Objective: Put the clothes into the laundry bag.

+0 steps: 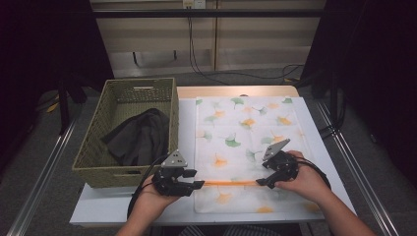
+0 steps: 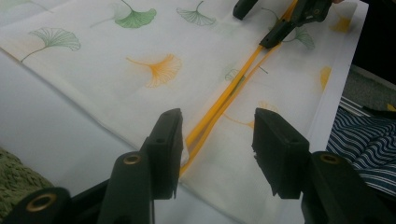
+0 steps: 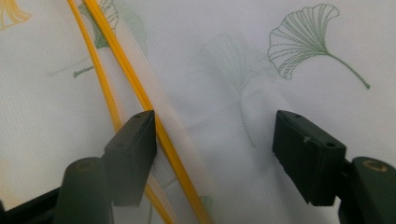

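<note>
Inspector: Nearest the high camera, two forearms enter from the bottom edge. Left gripper (image 1: 199,184) sits low at the cloth's (image 1: 246,142) left edge; right gripper (image 1: 259,184) at the right part of the same orange band (image 1: 230,183).

Clerk: Jaw condition?

Inspector: Left gripper view: jaws apart, orange band (image 2: 219,109) running between them, one pad beside the hem; pads not pressing. Right gripper view: jaws stand wide, nothing clamped, orange band (image 3: 135,88) just beside one jaw.

Clerk: Position of the cloth?

Inspector: Spread flat on the white table (image 1: 187,123), leaf-printed, near end folded over along the orange band. Wicker basket (image 1: 98,162) just left of it, holding a dark garment (image 1: 140,137).
</note>
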Motion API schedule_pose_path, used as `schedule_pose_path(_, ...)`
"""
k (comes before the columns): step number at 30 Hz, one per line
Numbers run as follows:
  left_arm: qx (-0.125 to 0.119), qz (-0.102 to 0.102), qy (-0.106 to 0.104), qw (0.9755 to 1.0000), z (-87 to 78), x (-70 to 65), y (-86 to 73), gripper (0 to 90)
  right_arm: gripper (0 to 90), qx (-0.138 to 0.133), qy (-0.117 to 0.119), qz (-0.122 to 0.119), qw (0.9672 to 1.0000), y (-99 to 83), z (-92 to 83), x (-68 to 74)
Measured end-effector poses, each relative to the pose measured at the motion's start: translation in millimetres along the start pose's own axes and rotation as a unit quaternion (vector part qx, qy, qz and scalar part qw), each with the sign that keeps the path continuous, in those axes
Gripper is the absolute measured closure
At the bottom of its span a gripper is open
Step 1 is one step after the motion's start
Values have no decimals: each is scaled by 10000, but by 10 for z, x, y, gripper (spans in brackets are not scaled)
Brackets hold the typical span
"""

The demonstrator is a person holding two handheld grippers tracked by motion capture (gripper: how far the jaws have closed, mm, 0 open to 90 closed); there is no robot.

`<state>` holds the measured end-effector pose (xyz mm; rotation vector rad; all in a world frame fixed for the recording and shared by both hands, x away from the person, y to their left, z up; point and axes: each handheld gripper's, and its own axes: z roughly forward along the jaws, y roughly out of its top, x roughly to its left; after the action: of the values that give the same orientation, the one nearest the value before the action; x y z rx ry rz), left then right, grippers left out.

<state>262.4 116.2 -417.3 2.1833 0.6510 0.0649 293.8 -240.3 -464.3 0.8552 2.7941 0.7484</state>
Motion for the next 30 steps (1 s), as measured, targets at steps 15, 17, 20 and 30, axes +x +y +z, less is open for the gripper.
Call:
schedule_pose_path(15, -4, -8, -2, 10000, 1, -2, -5, 528, 394, -19, -82, 174, 9998, 77, 34, -153)
schedule_pose_path(17, -7, 4, 7, 10000, -3, 0, -5, 528, 511, -28, -65, 110, 9999, 85, 26, -173)
schedule_pose_path(20, -36, 14, -21, 10000, -8, 1, -5, 528, 699, -13, -71, 57, 10000, 98, 8, -179)
schedule_pose_path(30, 8, -14, 0, 10000, 1, -9, -8, 528, 890, -145, 19, -40, 9999, 158, -141, -202)
